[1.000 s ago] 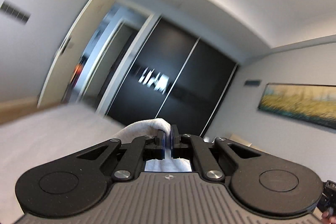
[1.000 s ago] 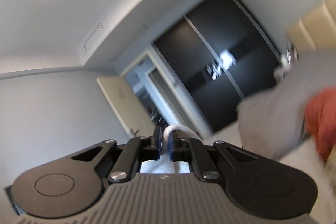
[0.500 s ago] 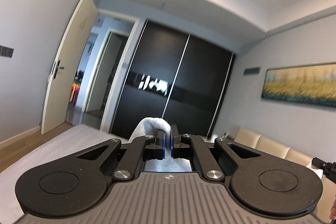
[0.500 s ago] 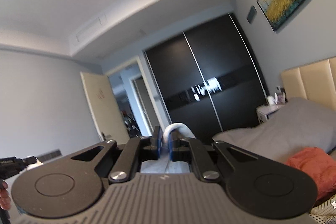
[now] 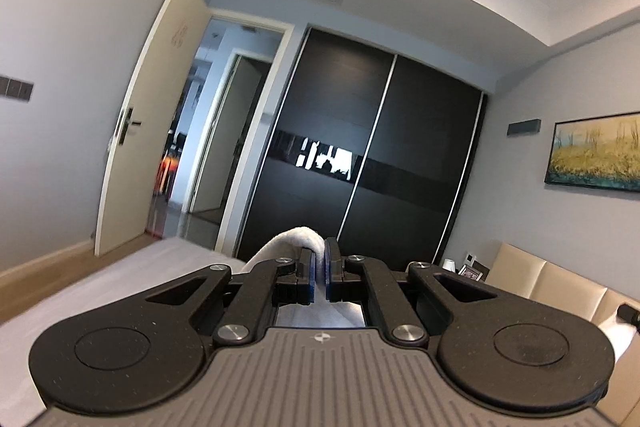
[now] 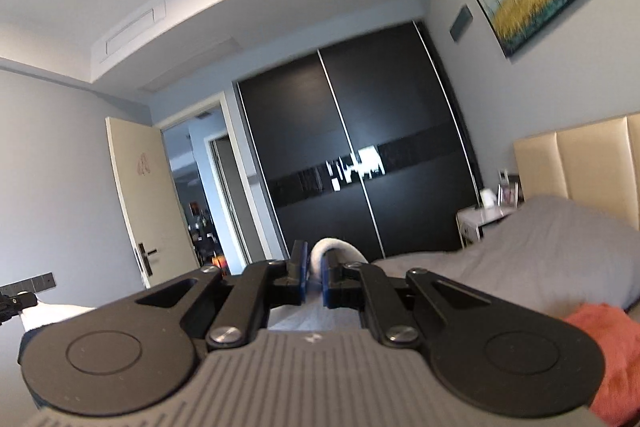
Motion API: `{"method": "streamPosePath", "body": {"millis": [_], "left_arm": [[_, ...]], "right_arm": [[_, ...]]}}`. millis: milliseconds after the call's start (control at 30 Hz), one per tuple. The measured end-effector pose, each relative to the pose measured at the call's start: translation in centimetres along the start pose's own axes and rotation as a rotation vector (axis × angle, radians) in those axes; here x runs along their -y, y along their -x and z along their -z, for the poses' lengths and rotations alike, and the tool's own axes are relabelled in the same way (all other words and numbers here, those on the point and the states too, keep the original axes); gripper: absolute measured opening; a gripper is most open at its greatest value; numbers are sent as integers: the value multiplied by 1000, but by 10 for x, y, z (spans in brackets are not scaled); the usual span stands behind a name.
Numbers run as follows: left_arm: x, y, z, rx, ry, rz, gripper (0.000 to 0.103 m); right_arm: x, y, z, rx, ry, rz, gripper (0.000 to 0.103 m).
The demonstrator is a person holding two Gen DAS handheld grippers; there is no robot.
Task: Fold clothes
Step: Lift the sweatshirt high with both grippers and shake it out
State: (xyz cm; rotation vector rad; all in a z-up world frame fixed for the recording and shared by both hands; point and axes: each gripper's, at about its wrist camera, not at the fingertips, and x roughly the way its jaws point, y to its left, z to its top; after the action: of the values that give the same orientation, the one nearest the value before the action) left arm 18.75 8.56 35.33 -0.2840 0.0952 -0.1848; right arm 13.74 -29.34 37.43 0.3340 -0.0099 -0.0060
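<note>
A white garment (image 5: pixel 296 241) bulges over the blue pads of my left gripper (image 5: pixel 318 273), which is shut on a fold of it and points level across the room. Below the jaws more of the cloth hangs down out of sight. In the right wrist view my right gripper (image 6: pixel 315 277) is likewise shut on a rolled edge of the white garment (image 6: pixel 332 251). At that view's far left edge, the tip of the other gripper (image 6: pixel 16 301) shows with white cloth under it. How the garment lies below is hidden.
A bed with a grey cover (image 6: pixel 532 251) and beige headboard (image 6: pixel 580 163) is on the right, an orange-red cloth (image 6: pixel 600 347) on it near me. A black sliding wardrobe (image 5: pixel 368 163) stands ahead, an open door (image 5: pixel 148 131) to its left, a nightstand (image 6: pixel 480 217) beside the bed.
Both grippers have swept across the room and rolled closer to upright, still shut on the white cloth. The wardrobe and door have straightened in both views; the bed has slid right.
</note>
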Motion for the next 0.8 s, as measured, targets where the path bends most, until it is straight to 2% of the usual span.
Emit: {"method": "streamPosePath", "body": {"millis": [100, 167, 400, 633, 700, 800], "left_arm": [[-9, 4, 16, -55, -3, 7, 2], [-17, 7, 38, -109, 0, 5, 2], [-47, 36, 155, -316, -7, -18, 2], [-74, 94, 252, -501, 28, -47, 2], [-79, 105, 276, -561, 34, -66, 2], [-86, 125, 305, -608, 44, -99, 2]], "right_arm": [[9, 0, 13, -33, -2, 2, 8], [18, 2, 29, -69, -2, 7, 8], [62, 26, 133, -266, -64, 47, 8], [102, 96, 242, -447, -216, 110, 8], [110, 115, 265, -494, -256, 139, 8], [121, 141, 299, -559, -311, 181, 8]]}}
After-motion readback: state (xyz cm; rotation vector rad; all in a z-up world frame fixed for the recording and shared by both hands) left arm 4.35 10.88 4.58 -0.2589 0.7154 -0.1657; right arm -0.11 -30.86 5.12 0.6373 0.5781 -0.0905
